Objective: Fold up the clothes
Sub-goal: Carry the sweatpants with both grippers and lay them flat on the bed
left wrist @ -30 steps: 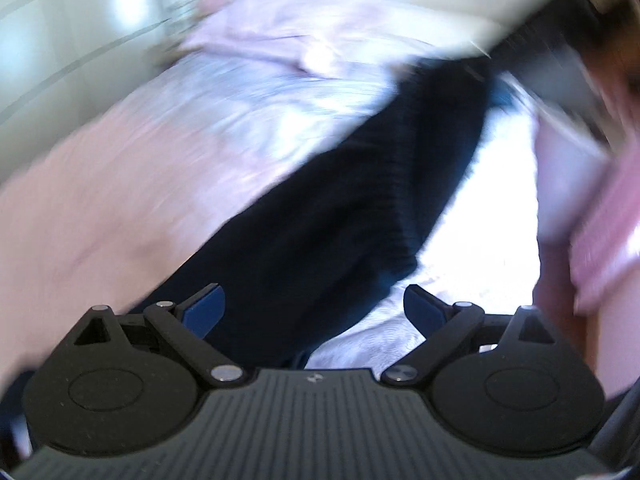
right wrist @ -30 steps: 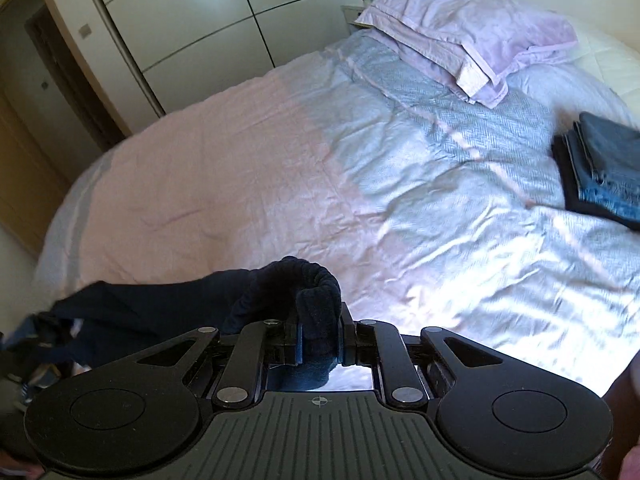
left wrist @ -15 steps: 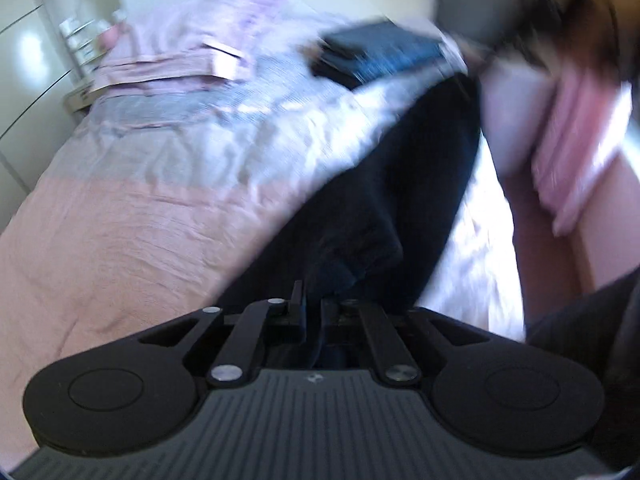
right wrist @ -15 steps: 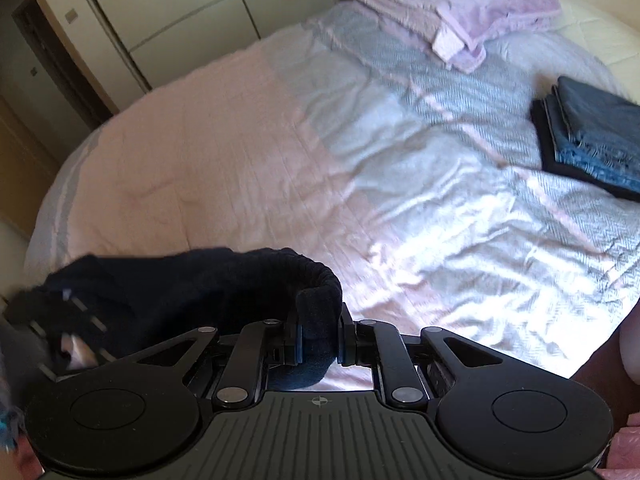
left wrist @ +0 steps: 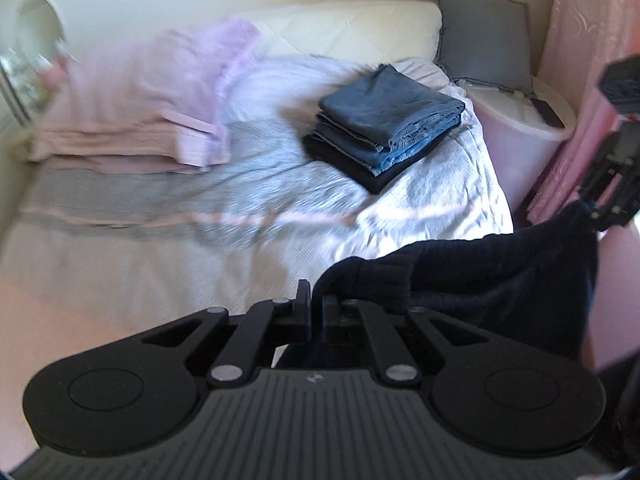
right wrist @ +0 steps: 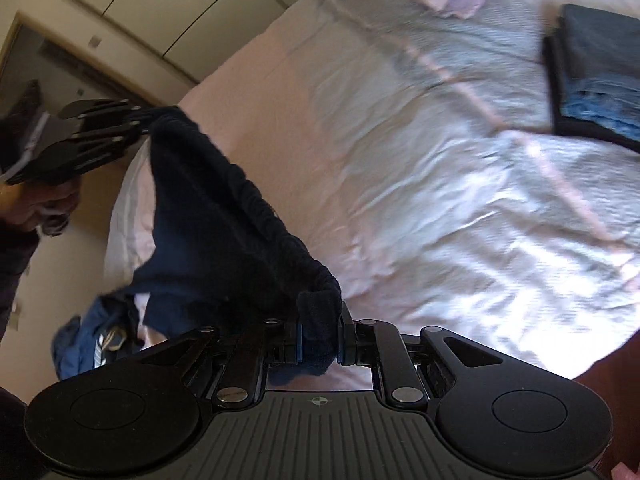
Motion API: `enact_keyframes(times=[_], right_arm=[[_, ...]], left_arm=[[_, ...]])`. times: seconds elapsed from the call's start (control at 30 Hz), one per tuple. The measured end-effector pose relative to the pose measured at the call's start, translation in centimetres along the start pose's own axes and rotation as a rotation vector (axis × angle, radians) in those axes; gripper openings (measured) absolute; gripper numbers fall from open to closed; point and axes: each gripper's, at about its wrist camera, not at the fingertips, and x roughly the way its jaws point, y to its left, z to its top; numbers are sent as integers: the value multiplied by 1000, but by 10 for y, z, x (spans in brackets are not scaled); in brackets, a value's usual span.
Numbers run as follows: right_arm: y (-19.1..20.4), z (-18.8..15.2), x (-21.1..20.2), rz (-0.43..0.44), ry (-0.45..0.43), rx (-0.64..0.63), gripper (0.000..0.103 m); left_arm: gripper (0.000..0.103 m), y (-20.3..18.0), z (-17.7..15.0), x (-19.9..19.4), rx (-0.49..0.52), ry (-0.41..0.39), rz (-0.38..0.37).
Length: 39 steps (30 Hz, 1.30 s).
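A dark navy garment (left wrist: 492, 280) with a ribbed elastic band hangs stretched between my two grippers above the bed. My left gripper (left wrist: 316, 308) is shut on one end of its band. My right gripper (right wrist: 319, 336) is shut on the other end of the same garment (right wrist: 224, 232). In the left wrist view the right gripper (left wrist: 592, 210) shows at the far right edge, gripping the cloth. In the right wrist view the left gripper (right wrist: 146, 122) shows at upper left, holding the band. The rest of the garment droops below.
A stack of folded jeans (left wrist: 384, 120) lies at the head of the bed (left wrist: 160, 240), also seen in the right wrist view (right wrist: 600, 72). Pink folded bedding (left wrist: 140, 92), a grey cushion (left wrist: 484, 40), a white bin (left wrist: 524, 136) and a blue clothes heap (right wrist: 92, 344) are nearby.
My left gripper closed on the garment's band, then swung away from the right one. The garment is now spread between both grippers, lifted higher over the bed.
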Motion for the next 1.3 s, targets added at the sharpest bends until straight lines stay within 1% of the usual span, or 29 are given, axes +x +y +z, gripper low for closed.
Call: enact_keyframes(times=[0.07,0.13,0.17,0.2,0.23,0.27,0.3,0.33,0.37,0.4,0.43,0.47,0.5,0.6,0.63,0.7,0.73,0.77,0.87,0.9,0.97,1.07,1.1,1.17,1.2,1.23,1.3], right_arm=[[-31,14,0,-42,-18,37,13],[-62,27,21,-86,-13,56,13],[-76,33,35,-105,-3,62,13],[-89,39,50,-116,17,62,14],[-100,44,65,-132,32,61,14],[-108,47,79,-152,40,57,14],[-115,51,90,-179,50,63,15],[-122,53,98,-213,62,83,21],[-125,54,104,-249,66,87,30],[-123,54,106,-290,59,70,46],[-122,54,107,-331,52,53,60],[-119,54,108,-361,45,37,62],[-113,52,106,-371,39,21,62],[-86,41,100,-375,20,-27,62],[-76,36,98,-372,15,-43,62],[-50,21,101,-341,14,-63,62],[-37,13,104,-322,17,-69,62],[-24,2,109,-303,26,-72,62],[13,-32,127,-257,69,-65,62],[24,-45,135,-244,89,-48,62],[41,-69,151,-224,118,6,62],[67,-103,169,-217,120,87,62],[77,-113,175,-220,127,86,62],[102,-132,186,-240,147,28,63],[115,-140,192,-251,162,-21,63],[130,-147,198,-261,182,-97,63],[166,-160,208,-265,213,-287,63]], left_arm=[[18,14,13,64,-60,56,-18],[20,27,14,109,-139,97,24],[22,34,11,119,-183,109,34],[24,39,3,118,-222,110,43],[30,45,-5,116,-261,111,52],[34,49,-15,113,-293,114,63],[36,50,-31,101,-297,128,84],[39,50,-47,90,-301,142,105],[42,51,-64,78,-306,158,128],[43,50,-85,65,-314,182,160],[44,48,-109,49,-337,207,190],[44,47,-133,34,-362,231,219],[45,43,-159,17,-396,253,248],[47,17,-233,-32,-474,311,316],[51,7,-258,-49,-496,332,337],[58,-22,-304,-73,-503,374,363],[64,-38,-327,-84,-498,395,368],[66,-53,-348,-90,-473,419,361],[68,-96,-402,-96,-346,485,334],[69,-108,-417,-93,-284,492,317],[69,-126,-441,-85,-159,493,298],[69,-131,-464,-70,-17,463,329],[69,-130,-469,-66,19,450,332],[73,-126,-476,-61,80,423,305],[73,-124,-479,-59,111,410,291],[74,-122,-482,-57,137,396,278],[74,-119,-484,-65,146,364,279]])
